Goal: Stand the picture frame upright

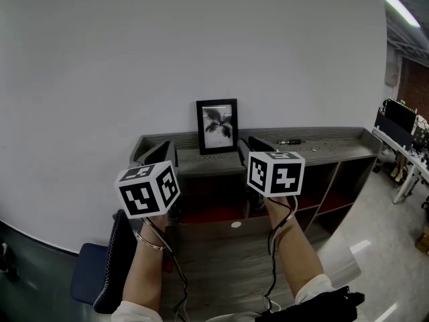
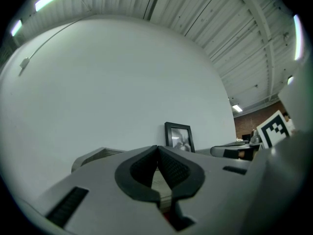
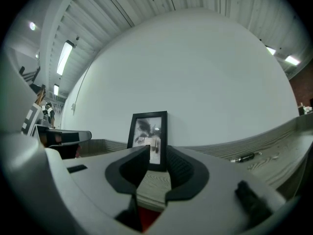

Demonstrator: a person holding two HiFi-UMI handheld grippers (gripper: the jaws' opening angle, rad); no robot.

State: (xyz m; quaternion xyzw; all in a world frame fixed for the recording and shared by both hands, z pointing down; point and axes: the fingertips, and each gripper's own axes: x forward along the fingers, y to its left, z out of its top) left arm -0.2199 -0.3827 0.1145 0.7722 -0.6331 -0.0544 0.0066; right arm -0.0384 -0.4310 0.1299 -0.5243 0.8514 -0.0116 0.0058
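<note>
Head view: white wall (image 1: 201,39) filled the upper half of the frame. Below it, a long grey shelf unit (image 1: 322,146) ran across the middle, with open compartments beneath its top. A blue chair (image 1: 90,274) sat at lower left.

Left gripper (image 2: 157,148), at left centre in the head view, was level and clenched: its pads met at the tips with nothing between them.

Right gripper (image 3: 157,151), at centre right, was level and released, its jaws apart with only bare shelf top showing through the gap.

Picture frame (image 1: 217,126), black with a dark leaf print, stood upright at centre on the shelf top, back to the wall, beyond both grippers and apart from them.

A pen (image 1: 291,141) lay flat on the shelf top, right of the frame.
</note>
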